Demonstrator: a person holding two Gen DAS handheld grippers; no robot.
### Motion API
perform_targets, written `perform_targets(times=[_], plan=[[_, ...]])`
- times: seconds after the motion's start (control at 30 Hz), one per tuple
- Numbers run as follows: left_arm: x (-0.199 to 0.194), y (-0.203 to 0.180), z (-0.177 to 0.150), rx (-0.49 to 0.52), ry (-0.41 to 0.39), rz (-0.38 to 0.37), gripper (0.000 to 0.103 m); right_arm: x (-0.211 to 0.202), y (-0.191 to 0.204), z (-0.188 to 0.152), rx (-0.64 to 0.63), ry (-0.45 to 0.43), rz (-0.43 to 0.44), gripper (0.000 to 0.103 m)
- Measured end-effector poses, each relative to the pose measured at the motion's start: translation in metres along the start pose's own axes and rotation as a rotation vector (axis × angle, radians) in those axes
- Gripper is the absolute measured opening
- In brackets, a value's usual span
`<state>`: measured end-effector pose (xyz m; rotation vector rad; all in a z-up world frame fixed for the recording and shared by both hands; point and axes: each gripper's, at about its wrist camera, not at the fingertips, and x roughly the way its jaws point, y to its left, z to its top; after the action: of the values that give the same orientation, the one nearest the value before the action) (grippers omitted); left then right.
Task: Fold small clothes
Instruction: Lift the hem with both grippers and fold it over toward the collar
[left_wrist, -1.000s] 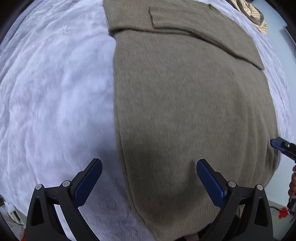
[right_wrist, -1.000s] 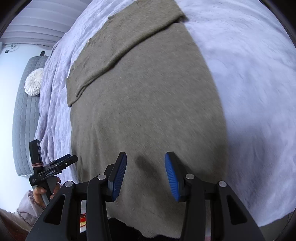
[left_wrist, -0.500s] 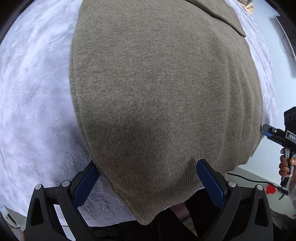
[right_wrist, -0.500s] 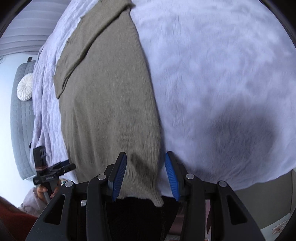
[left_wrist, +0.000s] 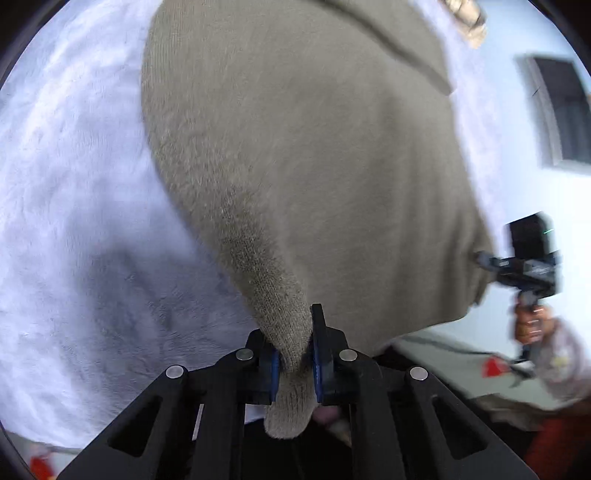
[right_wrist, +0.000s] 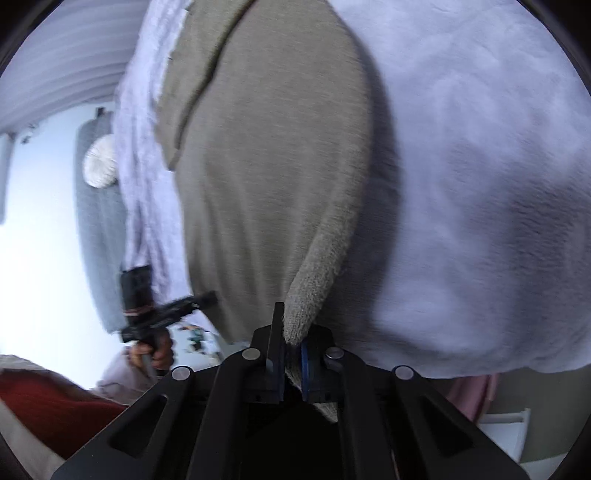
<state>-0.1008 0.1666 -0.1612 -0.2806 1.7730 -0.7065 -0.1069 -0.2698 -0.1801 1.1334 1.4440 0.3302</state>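
Bed (left_wrist: 66, 192) — covered with a pale lilac plush blanket (right_wrist: 480, 184). Olive knit sweater (left_wrist: 314, 166) — spread flat towards the bed's near edge, hem overhanging it. Left tongs (left_wrist: 295, 354): closing, one hem corner pinched between them. Right tongs (right_wrist: 291, 354): clamped on the other hem corner.

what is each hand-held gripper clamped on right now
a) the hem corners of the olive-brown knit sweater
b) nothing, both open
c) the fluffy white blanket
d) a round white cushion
a: in each wrist view, the left hand-held gripper and the right hand-held gripper pinch a hem corner of the olive-brown knit sweater between their blue pads.
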Motion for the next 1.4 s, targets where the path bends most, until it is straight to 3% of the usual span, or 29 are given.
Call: perform_targets(times=[0.1, 0.17, 0.3, 0.47, 0.53, 0.63, 0.7, 0.73, 0.77, 0.8, 0.87, 0.9, 0.97, 1.0, 1.03, 1.1, 1.23, 1.4], plan=[[-0.031, 0.009, 0.01, -0.056, -0.092, -0.105, 0.015, -0.009, 0.021, 0.01, -0.015, -0.06, 0.116, 0.006], [-0.049, 0.014, 0.024, -0.077, -0.169, -0.136, 0.015, -0.015, 0.037, 0.022, -0.032, -0.109, 0.193, 0.006], [-0.074, 0.017, 0.068, -0.066, -0.3, -0.111, 0.015, -0.019, 0.054, 0.06, -0.051, -0.2, 0.301, 0.006], [-0.077, 0.031, 0.112, -0.08, -0.367, -0.079, 0.015, -0.013, 0.051, 0.12, -0.014, -0.279, 0.315, 0.006], [-0.072, 0.033, 0.128, -0.082, -0.347, -0.024, 0.015, -0.007, 0.044, 0.142, 0.018, -0.295, 0.283, 0.006], [-0.056, 0.025, 0.156, -0.11, -0.293, 0.035, 0.024, -0.006, 0.034, 0.169, 0.06, -0.309, 0.228, 0.006], [-0.06, 0.022, 0.157, -0.109, -0.318, 0.079, 0.026, -0.005, 0.027, 0.182, 0.093, -0.303, 0.208, 0.008], [-0.06, 0.018, 0.157, -0.107, -0.331, 0.089, 0.035, -0.006, 0.022, 0.186, 0.115, -0.297, 0.203, 0.01], [-0.069, 0.019, 0.154, -0.112, -0.358, 0.119, 0.068, -0.006, 0.018, 0.187, 0.138, -0.296, 0.196, 0.01], [-0.081, 0.018, 0.149, -0.119, -0.414, 0.165, 0.087, -0.007, 0.015, 0.189, 0.148, -0.298, 0.19, 0.01], [-0.096, 0.014, 0.143, -0.083, -0.492, 0.204, 0.087, -0.012, 0.015, 0.194, 0.145, -0.294, 0.163, 0.011], [-0.101, 0.012, 0.142, -0.06, -0.49, 0.217, 0.087, -0.015, 0.018, 0.194, 0.131, -0.297, 0.15, 0.013], [-0.1, 0.007, 0.146, -0.023, -0.494, 0.261, 0.087, -0.016, 0.038, 0.192, 0.083, -0.326, 0.075, 0.026], [-0.098, 0.005, 0.15, 0.004, -0.487, 0.285, 0.087, -0.02, 0.047, 0.191, 0.044, -0.34, 0.033, 0.044], [-0.095, 0.003, 0.152, 0.038, -0.468, 0.315, 0.087, -0.023, 0.057, 0.191, -0.001, -0.351, -0.013, 0.053], [-0.087, -0.002, 0.158, 0.075, -0.437, 0.345, 0.087, -0.029, 0.08, 0.191, -0.117, -0.366, -0.148, 0.053], [-0.059, -0.023, 0.192, 0.128, -0.388, 0.308, 0.087, -0.021, 0.122, 0.189, -0.36, -0.359, -0.421, 0.053], [-0.034, -0.042, 0.229, 0.178, -0.353, 0.32, 0.087, 0.008, 0.139, 0.209, -0.472, -0.341, -0.603, 0.053]])
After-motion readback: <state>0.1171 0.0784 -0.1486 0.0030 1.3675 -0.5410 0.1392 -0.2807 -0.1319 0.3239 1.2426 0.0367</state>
